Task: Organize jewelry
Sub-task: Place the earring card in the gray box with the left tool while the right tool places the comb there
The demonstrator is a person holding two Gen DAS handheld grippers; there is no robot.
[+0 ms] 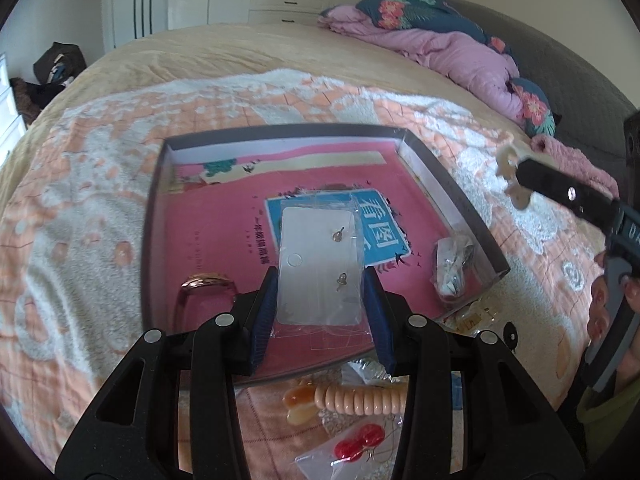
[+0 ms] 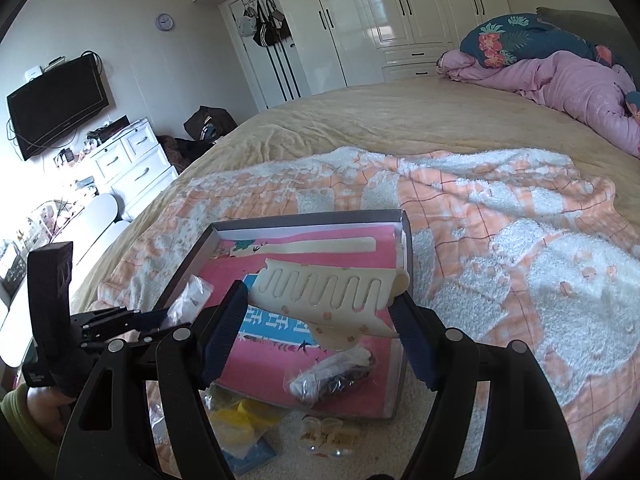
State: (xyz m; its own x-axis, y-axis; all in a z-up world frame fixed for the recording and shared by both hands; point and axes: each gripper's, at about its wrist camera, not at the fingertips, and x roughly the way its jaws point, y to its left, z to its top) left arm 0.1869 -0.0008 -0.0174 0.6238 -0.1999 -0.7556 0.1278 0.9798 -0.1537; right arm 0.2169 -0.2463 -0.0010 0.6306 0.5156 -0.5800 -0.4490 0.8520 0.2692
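Observation:
A clear packet with a white earring card sits between the blue pads of my left gripper, which is shut on it above a shallow grey box lined in pink. In the box lie a rose-gold bangle and a small bag of dark jewellery. My right gripper is shut on a cream hair clip, held over the box's near right part. The left wrist view shows that right gripper at the right, beyond the box's rim. From the right wrist view, my left gripper is low at the left.
The box rests on an orange-and-white blanket spread over a bed. In front of it lie a peach bead bracelet, bagged red earrings, a yellow bagged item and clear studs. A pink duvet lies far right.

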